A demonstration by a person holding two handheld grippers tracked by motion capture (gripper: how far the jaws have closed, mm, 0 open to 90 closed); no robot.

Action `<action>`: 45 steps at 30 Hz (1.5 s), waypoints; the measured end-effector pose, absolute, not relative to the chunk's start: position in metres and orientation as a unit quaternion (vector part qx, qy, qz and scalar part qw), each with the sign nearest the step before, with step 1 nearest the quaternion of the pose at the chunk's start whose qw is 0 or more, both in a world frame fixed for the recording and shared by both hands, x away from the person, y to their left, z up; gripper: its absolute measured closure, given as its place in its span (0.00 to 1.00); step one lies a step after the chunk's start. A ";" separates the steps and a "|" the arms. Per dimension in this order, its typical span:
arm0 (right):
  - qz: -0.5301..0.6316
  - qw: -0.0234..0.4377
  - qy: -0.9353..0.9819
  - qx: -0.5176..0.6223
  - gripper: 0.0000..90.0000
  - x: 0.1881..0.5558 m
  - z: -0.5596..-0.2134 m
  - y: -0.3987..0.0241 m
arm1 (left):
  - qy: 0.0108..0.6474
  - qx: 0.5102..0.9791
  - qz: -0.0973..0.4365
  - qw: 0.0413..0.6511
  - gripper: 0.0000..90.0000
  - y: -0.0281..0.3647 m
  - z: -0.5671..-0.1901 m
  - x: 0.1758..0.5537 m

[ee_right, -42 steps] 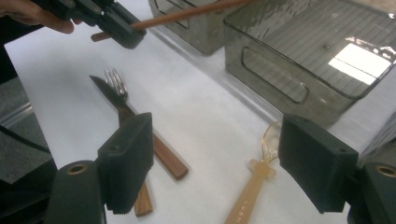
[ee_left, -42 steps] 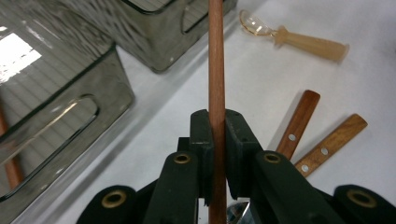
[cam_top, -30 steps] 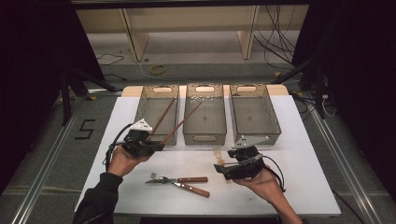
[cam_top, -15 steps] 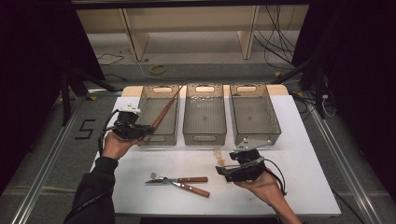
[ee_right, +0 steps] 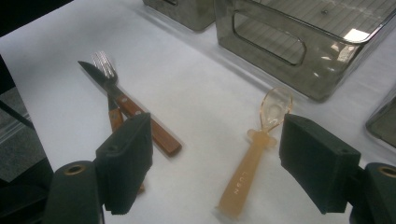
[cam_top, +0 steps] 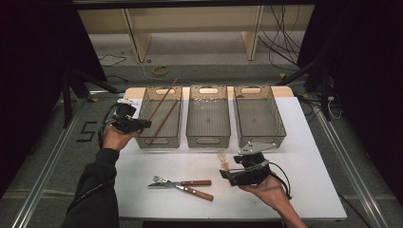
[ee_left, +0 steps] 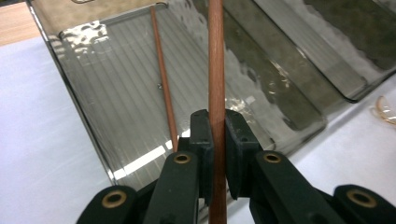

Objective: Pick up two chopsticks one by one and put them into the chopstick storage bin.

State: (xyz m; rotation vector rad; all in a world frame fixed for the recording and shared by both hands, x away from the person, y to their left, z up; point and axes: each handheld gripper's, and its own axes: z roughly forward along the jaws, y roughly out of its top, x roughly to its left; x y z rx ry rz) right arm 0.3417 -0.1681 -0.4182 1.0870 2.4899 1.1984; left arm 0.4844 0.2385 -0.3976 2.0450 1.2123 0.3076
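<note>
Pinching a brown chopstick [ee_left: 216, 70] between its pads, the left gripper [cam_top: 142, 124] holds it over the leftmost clear bin [cam_top: 177, 124], where a second chopstick [ee_left: 163, 79] already lies. Nearer, the right gripper [ee_right: 212, 168] hovers spread above an amber spoon [ee_right: 257, 149].

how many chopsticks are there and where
2. One chopstick is clamped in the left hand-held gripper, angled up over the leftmost bin. The other chopstick lies inside that bin, leaning toward its near end. None seems hidden elsewhere.
</note>
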 end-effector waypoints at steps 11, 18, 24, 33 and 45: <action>0.401 0.086 0.836 0.364 0.30 0.341 -0.418 -0.169 | 0.494 0.788 0.110 0.350 0.92 0.239 -0.411 0.497; 0.400 0.085 0.837 0.364 0.30 0.342 -0.419 -0.169 | 0.507 0.782 0.109 0.345 0.91 0.240 -0.418 0.502; 0.399 0.085 0.837 0.364 0.30 0.342 -0.419 -0.169 | 0.516 0.776 0.109 0.346 0.78 0.239 -0.422 0.505; 0.398 0.088 0.836 0.367 0.30 0.343 -0.417 -0.171 | 0.499 0.765 0.110 0.393 0.46 0.236 -0.406 0.488; 0.394 0.091 0.836 0.370 0.30 0.344 -0.416 -0.170 | 0.457 0.768 0.104 0.437 0.31 0.225 -0.393 0.457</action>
